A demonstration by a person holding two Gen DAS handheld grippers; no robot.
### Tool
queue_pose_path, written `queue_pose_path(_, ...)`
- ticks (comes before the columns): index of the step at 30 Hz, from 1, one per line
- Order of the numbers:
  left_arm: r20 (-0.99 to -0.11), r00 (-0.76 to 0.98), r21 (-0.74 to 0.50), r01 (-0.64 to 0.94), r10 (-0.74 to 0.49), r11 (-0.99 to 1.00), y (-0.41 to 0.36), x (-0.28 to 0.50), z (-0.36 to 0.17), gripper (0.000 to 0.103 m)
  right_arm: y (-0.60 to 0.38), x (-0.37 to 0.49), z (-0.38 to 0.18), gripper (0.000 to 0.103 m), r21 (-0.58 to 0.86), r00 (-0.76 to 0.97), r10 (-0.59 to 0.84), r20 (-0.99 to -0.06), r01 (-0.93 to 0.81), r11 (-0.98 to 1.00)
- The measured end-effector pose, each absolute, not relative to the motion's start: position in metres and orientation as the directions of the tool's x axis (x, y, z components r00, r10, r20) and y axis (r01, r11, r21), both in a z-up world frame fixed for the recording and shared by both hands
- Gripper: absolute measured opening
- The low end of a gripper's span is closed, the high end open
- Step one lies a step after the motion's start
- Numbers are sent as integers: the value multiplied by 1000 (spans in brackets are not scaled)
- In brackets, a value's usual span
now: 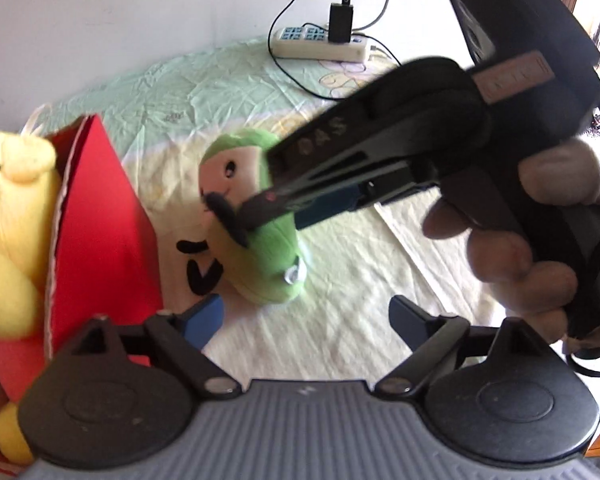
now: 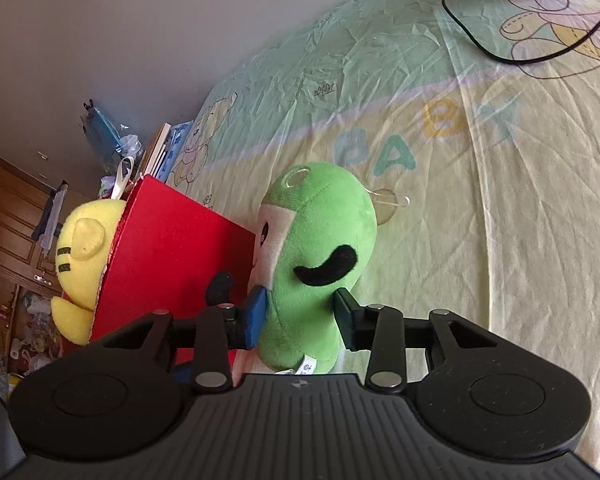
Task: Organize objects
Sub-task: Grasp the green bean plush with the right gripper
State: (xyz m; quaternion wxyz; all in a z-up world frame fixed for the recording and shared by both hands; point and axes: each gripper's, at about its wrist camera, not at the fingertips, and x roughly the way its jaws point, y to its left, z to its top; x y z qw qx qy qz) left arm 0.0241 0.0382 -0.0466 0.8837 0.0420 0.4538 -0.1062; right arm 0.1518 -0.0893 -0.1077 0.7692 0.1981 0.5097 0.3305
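Your right hand-held gripper (image 2: 300,316) clamped the green plush (image 2: 320,248) beside the red box (image 2: 172,248), apparently for boxing; your left hand-held gripper (image 1: 304,316) gaped empty.

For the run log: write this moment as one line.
right gripper: shut on green plush | left gripper: open, empty | yellow plush: in red box

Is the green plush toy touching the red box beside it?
Cannot tell. In the right wrist view the green plush toy overlaps the red box edge, hiding any gap; the left wrist view suggests a sliver of sheet between them, but blurred.
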Motion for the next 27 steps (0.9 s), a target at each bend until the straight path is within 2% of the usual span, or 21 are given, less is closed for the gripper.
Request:
queue_pose_path(6,-797,589,-3,224,-137,975,32,50,-46,93,-118,151,-110,39,654,274,711,-647,-280,703)
queue_pose_path(11,-797,591,1,210,-126,978,27,82,-58,93,-127,157,-115,45,675,277,719,-637,-251,694)
queue_pose_path(13,-809,575,2,208,-121,978,27,94,-67,91,-131,160,-115,46,691,286,728,-623,-234,684)
queue_pose_path(15,-828,546,-16,201,-125,979,27,104,-74,83,-135,165,-116,46,711,302,737,-605,-212,671)
queue_pose_path(18,-833,541,-14,191,-117,981,28,112,-79,83,-133,171,-121,46,747,292,762,-578,-186,638)
queue_pose_path(23,-847,524,-6,165,-93,986,30,119,-84,82,-122,177,-131,59,783,297,781,-549,-144,605)
queue_pose_path(25,-852,517,4,164,-82,986,29,120,-87,81,-119,179,-134,58,798,300,790,-535,-129,589)
queue_pose_path(26,-854,514,7,165,-80,986,28,121,-89,80,-117,180,-135,51,803,297,795,-528,-131,582)
queue_pose_path(27,-856,510,7,166,-80,986,28,121,-89,77,-116,180,-136,49,810,291,805,-517,-138,570)
